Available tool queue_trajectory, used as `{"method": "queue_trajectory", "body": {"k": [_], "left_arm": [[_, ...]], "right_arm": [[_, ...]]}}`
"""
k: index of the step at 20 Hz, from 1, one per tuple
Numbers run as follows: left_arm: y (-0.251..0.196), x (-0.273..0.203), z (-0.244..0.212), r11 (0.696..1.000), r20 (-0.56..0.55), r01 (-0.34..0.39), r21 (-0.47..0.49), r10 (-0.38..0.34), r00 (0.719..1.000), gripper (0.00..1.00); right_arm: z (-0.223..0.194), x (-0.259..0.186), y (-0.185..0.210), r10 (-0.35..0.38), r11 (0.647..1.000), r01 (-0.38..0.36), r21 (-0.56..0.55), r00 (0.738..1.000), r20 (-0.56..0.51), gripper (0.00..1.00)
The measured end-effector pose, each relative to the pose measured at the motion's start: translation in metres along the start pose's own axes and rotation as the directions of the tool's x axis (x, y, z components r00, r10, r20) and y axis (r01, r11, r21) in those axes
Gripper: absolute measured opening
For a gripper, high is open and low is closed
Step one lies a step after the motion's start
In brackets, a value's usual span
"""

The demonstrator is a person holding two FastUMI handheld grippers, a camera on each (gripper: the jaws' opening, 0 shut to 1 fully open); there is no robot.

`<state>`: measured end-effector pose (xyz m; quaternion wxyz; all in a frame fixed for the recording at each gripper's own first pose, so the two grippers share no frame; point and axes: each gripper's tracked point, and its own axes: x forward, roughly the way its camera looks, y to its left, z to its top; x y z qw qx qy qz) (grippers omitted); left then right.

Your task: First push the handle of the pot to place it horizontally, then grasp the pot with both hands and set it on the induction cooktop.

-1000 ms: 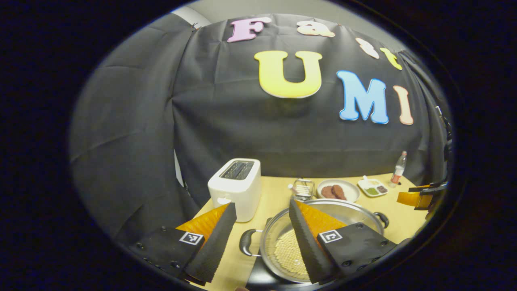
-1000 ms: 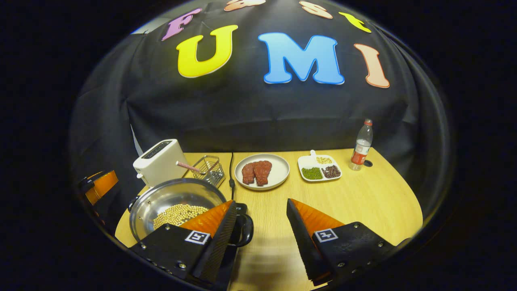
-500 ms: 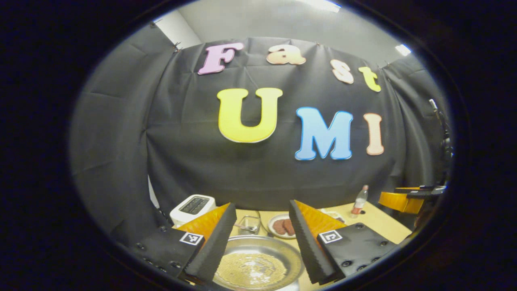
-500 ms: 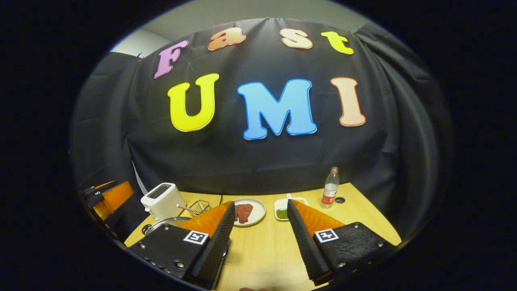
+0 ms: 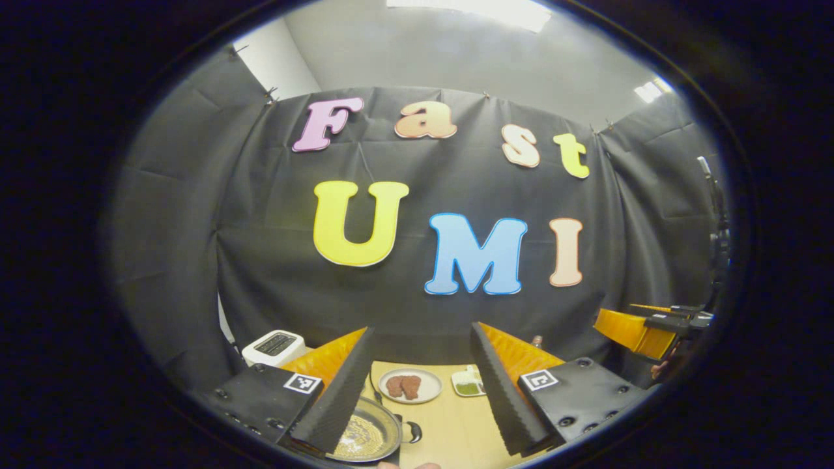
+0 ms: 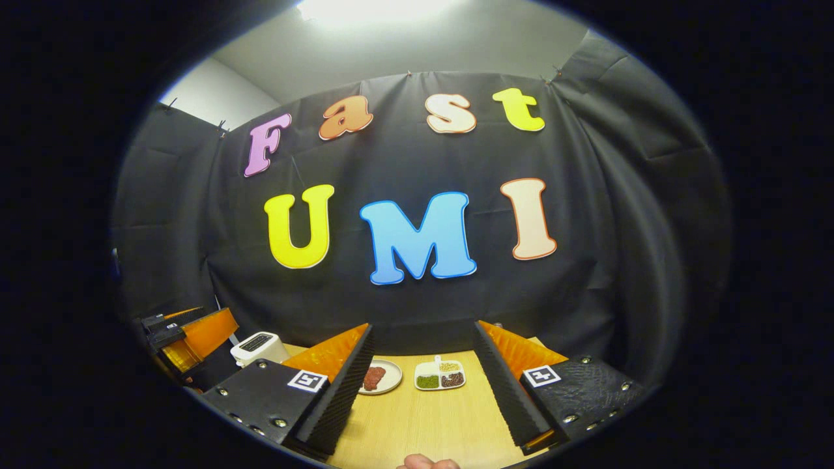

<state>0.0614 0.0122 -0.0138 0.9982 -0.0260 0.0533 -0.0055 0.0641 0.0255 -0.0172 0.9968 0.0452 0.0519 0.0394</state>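
Left gripper view. Left gripper (image 5: 420, 391): fingers spread wide, nothing between them, held high above the wooden table (image 5: 456, 430). Pot (image 5: 368, 438): steel, grains inside, low at the frame's bottom edge beside the left finger, one black side handle (image 5: 414, 432) pointing toward the table's middle. What it rests on is hidden, so the induction cooktop cannot be made out here. Also listed: toaster (image 5: 273, 346), plate of meat (image 5: 409, 385), divided dish (image 5: 469, 385), and the right gripper (image 5: 645, 329) at the far right edge.

Risk: both grippers sit well apart from the pot; if it is not squarely seated, nothing is placed to steady it, and a careless return could knock the handle.

Right gripper view. Right gripper (image 6: 423, 391): fingers likewise apart and empty. Shows the same toaster (image 6: 259, 346), plate of meat (image 6: 376, 378), divided dish (image 6: 440, 375), and the left gripper (image 6: 189, 335) at left. This view offers the table's right half and a fingertip (image 6: 423, 463) at the bottom edge; the left gripper view supplies the pot.
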Motion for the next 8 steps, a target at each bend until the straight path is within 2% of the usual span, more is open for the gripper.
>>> {"method": "queue_trajectory", "body": {"k": [2, 4, 8], "left_arm": [[-0.012, -0.008, 0.009, 1.0, 0.014, 0.0, 0.012, 0.0, 1.0, 0.92], [-0.021, -0.014, 0.014, 1.0, 0.023, -0.011, 0.024, 0.01, 1.0, 0.99], [-0.03, -0.024, 0.0, 0.999, -0.01, -0.046, 0.018, 0.047, 0.999, 0.99]], "right_arm": [[0.008, -0.008, -0.01, -0.001, 1.0, 0.001, 0.0, 1.0, 0.015, 0.94], [0.011, -0.012, -0.016, 0.008, 1.0, -0.008, 0.003, 1.0, 0.023, 0.94], [0.007, -0.017, -0.027, 0.03, 1.0, -0.03, 0.008, 1.0, 0.006, 0.94]]}}
